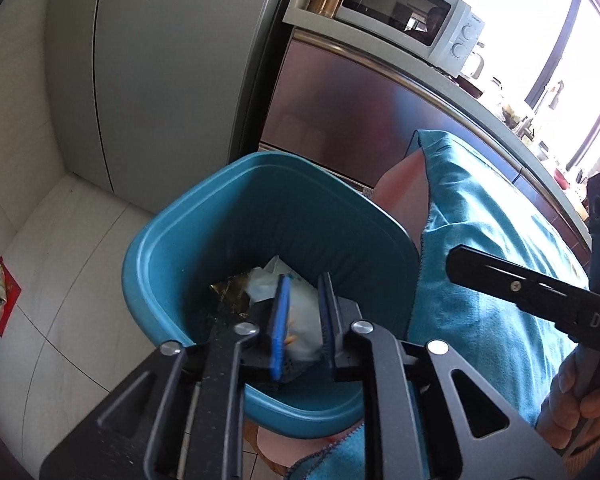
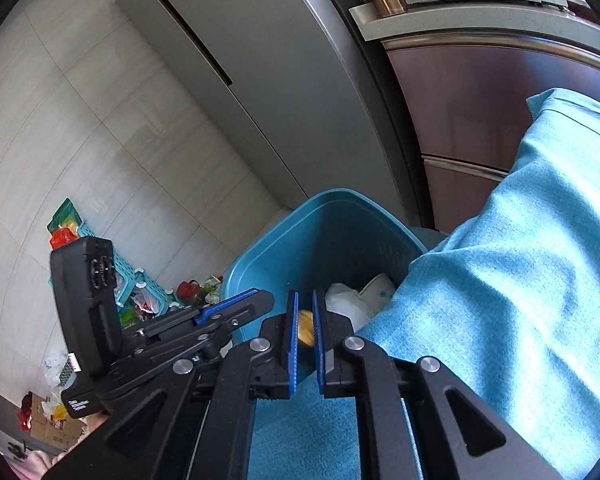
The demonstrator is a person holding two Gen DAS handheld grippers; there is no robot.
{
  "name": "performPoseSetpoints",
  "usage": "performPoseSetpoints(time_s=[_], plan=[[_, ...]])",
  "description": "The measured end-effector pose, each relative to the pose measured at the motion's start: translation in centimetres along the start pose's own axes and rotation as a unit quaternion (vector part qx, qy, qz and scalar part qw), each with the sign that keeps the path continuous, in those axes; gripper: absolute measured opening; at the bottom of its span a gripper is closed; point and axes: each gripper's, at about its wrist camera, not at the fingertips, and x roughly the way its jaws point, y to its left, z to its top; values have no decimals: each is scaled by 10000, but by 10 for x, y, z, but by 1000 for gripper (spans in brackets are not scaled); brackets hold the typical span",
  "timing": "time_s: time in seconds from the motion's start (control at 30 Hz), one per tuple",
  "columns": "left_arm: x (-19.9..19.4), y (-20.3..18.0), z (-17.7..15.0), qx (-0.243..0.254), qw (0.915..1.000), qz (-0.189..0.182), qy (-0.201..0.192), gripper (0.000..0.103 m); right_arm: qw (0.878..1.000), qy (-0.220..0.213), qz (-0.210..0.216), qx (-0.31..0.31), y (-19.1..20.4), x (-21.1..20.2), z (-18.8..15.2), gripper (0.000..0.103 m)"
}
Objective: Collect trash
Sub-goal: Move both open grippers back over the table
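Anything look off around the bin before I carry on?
Yes. The teal towel is draped over the right rim of the blue bin, covering part of its opening. More trash still lies scattered on the floor left of the bin, beside a teal basket. I see no spill or damage.

A white microwave sits on the counter — beside a grey fridge, a teal cloth nearer.
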Motion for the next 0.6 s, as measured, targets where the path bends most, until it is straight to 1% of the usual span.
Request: performPoseSetpoints(time_s=[0.07,0.17,0.23,0.27,0.3,0.33,0.37,0.47,0.5,0.6], plan=[[3,0,-1,-24,10000,-8,28,16,10000,-22,16,-2,-1,-4,-2,8],[-1,-3,-2,51,10000,-46,-25,16,10000,-41,2,-2,-4,-10,-7,12],[-9,-9,-3,143,9997,-97,-146,19,9999,-85,-8,-63,-3,-18,-10,13],[-15,-13,-3,191,9995,-137,-220,23,9999,-114,-21,-106,-3,-23,-11,14],[-20,-18,-4,256,9991,-185,-295,25,9998,-160,-16,-155,-3,-30,-14,16],[-26,-23,-5,339,9985,-246,-364,25,9996,-218,-19,-196,-3,-37,-15,20],[-32,-28,-6,429,9977,-307,-429,28,9993,-275,-44,-237,-3,-45,-17,22],[-46,-49,-9,708,9944,-540,-565,32,9983,-469,-86,-330,-5,-72,-27,23],[-50,-56,-11,790,9931,-627,-591,34,9979,-531,-132,-346,-7,-82,-31,23],[-58,-84,-18,1068,9878,-959,-606,36,9964,-728,-313,-315,-16,-115,-46,25]])
